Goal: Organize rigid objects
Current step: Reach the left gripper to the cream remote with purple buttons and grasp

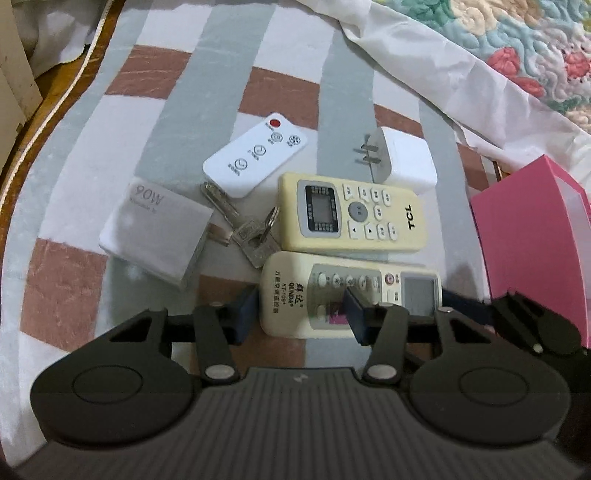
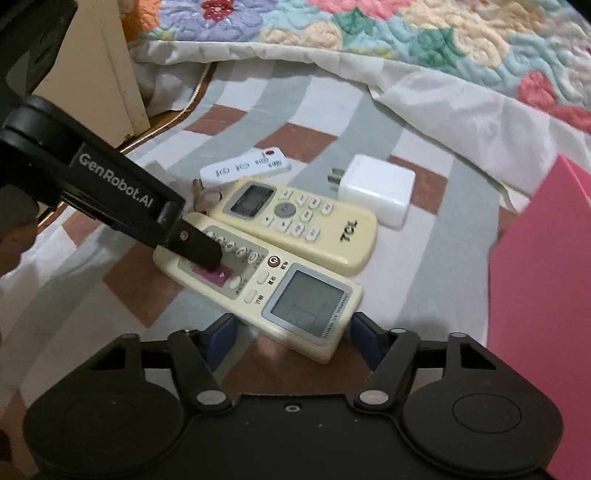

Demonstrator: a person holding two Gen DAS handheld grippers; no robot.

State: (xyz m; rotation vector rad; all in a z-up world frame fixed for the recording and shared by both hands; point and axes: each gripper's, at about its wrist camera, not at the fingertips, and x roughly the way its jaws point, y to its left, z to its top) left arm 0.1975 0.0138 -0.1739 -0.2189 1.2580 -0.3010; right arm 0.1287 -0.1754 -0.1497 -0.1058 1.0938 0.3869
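TCL on remote (image 1: 352,218); 90W on charger (image 1: 157,236); GenRobot.AI on left gripper (image 2: 114,188).

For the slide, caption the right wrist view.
Both grippers straddle opposite ends of the QUNDA remote beside the TCL remote.

Home bedroom: floral quilt (image 2: 369,33) on striped bedsheet (image 1: 184,74).

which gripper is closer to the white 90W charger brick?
Left. The left gripper straddles the QUNDA remote's button end, just beside the 90W charger. The right gripper sits at that remote's screen end, farther off.
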